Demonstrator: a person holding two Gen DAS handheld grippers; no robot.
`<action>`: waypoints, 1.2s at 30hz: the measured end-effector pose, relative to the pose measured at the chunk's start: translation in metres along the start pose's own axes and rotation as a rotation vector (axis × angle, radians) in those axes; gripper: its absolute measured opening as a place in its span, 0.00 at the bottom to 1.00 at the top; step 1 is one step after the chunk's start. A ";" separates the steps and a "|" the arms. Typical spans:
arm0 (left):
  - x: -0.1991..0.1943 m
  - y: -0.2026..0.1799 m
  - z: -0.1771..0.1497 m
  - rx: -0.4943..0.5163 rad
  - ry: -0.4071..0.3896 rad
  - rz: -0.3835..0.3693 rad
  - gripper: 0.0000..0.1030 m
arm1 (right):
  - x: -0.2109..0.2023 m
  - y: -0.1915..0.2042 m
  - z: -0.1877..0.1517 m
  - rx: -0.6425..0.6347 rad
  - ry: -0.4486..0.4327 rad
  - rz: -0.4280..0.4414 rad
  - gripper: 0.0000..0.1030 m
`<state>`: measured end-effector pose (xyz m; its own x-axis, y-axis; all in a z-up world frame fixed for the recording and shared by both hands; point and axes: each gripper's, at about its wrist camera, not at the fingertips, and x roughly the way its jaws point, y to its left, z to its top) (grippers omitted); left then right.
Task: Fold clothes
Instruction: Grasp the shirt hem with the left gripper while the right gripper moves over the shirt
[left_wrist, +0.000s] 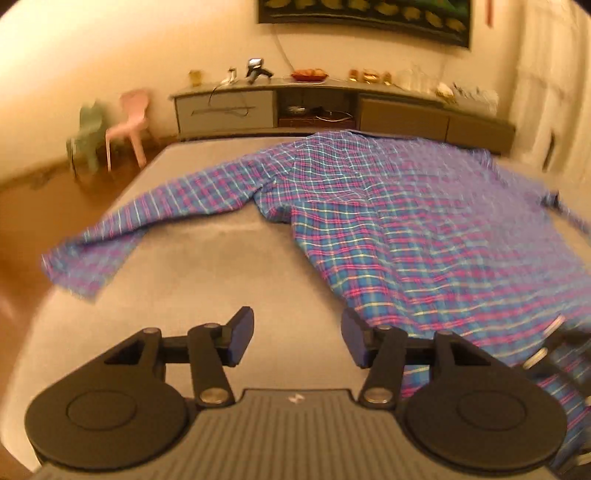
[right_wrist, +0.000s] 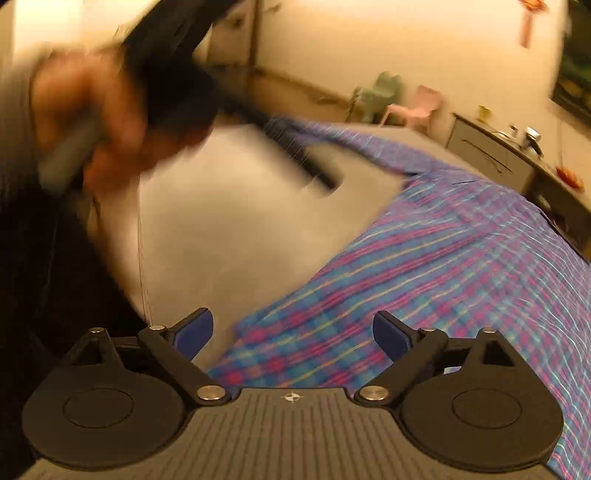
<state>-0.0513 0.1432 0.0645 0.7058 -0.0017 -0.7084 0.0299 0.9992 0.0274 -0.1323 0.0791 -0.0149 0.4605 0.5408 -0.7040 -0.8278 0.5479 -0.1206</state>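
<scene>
No words, numbers or brand names are showing up readable anywhere. The only marks are small white emblems: one is sitting on the ribbed grey body of the left gripper (left_wrist: 297, 341), and a compass-like one is sitting on the right gripper (right_wrist: 293, 334). The dark wall picture (left_wrist: 364, 16) is carrying yellow shapes, too blurred to read.

Left gripper (left_wrist: 297, 338): jaws wide apart, nothing between blue pads (left_wrist: 242, 334), held low, pointing forward. Right gripper (right_wrist: 293, 334): jaws also wide apart, pads (right_wrist: 388, 338) empty, held low. Left hand (right_wrist: 92, 122) seen from right wrist view, blurred, closed around grey handle, raised at upper left.
</scene>
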 end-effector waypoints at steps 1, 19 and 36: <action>-0.001 -0.001 -0.003 -0.019 0.004 -0.013 0.51 | 0.006 -0.001 -0.003 -0.006 0.015 -0.005 0.67; 0.036 -0.023 -0.026 -0.484 0.061 -0.514 0.79 | -0.067 -0.136 -0.064 0.796 -0.229 0.120 0.07; -0.025 -0.013 -0.017 -0.556 -0.243 -0.516 0.01 | -0.065 -0.157 -0.074 0.905 -0.226 0.184 0.42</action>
<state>-0.0812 0.1306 0.0693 0.8359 -0.4145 -0.3599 0.0828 0.7433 -0.6638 -0.0563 -0.0897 -0.0021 0.4769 0.7265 -0.4947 -0.3745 0.6771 0.6335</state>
